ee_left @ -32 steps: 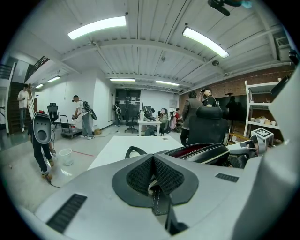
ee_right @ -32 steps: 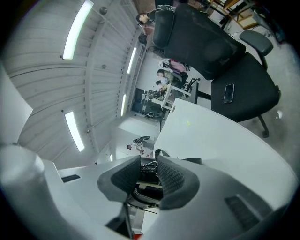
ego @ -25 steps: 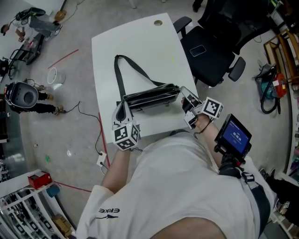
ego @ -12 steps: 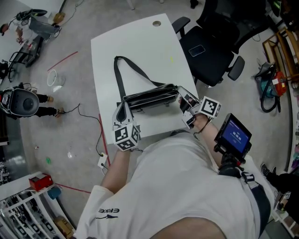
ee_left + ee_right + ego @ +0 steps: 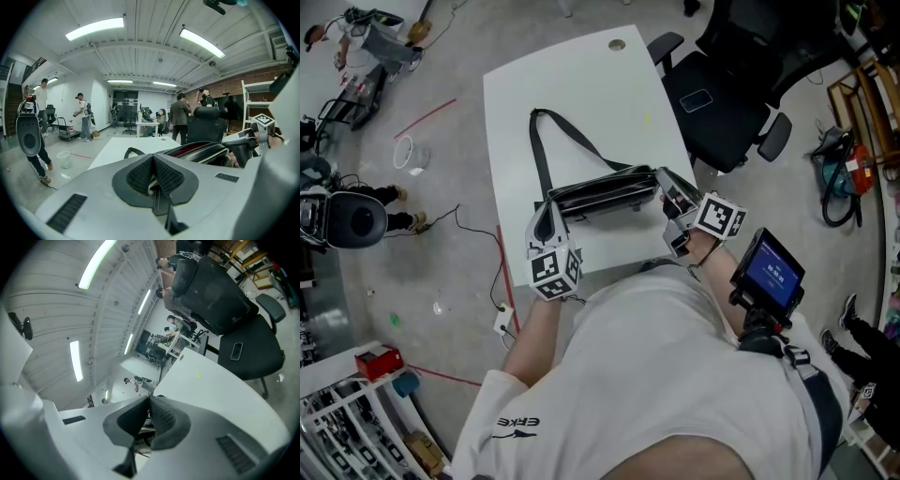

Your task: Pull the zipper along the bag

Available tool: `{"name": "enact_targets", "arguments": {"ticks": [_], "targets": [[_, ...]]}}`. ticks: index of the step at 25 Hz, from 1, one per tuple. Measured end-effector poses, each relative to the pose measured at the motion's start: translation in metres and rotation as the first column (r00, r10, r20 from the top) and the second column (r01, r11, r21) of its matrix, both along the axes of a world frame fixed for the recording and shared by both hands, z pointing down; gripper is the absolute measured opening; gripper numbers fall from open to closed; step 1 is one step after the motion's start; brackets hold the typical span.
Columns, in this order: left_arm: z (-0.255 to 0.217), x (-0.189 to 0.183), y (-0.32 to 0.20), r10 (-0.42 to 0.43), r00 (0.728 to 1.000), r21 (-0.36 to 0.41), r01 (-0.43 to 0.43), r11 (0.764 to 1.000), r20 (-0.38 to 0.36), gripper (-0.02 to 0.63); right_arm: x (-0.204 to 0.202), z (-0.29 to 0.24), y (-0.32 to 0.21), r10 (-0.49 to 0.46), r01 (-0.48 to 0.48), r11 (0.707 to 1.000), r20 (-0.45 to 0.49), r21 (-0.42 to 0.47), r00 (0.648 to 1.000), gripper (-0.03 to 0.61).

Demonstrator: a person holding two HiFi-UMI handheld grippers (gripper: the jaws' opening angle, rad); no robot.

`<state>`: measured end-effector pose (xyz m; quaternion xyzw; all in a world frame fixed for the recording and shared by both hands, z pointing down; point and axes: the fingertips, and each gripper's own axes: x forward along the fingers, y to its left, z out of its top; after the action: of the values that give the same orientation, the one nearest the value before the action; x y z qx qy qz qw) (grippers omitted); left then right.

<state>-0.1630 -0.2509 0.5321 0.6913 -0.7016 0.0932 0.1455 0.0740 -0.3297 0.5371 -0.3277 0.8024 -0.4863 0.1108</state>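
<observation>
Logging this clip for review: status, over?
Left claw clamped on bag, left end. Right claw just closed on its right end. It lies on table, mouth open. Nothing blocking.

White table [image 5: 581,84], cable port [image 5: 617,44] near its far edge, stood on grey concrete floor [image 5: 441,272]. Black office chair [image 5: 722,103] just beside the table's right side, phone [image 5: 697,101] on the seat. Red tape lines [image 5: 427,119] and white bucket [image 5: 409,153] on floor at left. Ceiling [image 5: 140,51] white, ribbed, lit by tube lights [image 5: 96,28]. Brick wall [image 5: 229,84] at right, white shelving [image 5: 251,101] near it.
</observation>
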Motion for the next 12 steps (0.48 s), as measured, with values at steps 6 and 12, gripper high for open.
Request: {"name": "enact_targets", "arguments": {"ticks": [6, 12], "targets": [[0.002, 0.002, -0.002, 0.007, 1.000, -0.003, -0.007, 1.000, 0.005, 0.003, -0.010, -0.004, 0.003, -0.001, 0.000, 1.000, -0.014, -0.016, 1.000, 0.014], [0.003, 0.003, 0.001, 0.009, 1.000, -0.001, -0.009, 1.000, 0.005, 0.003, -0.014, -0.009, 0.005, 0.001, -0.001, 1.000, 0.006, -0.028, 1.000, 0.012]]}}
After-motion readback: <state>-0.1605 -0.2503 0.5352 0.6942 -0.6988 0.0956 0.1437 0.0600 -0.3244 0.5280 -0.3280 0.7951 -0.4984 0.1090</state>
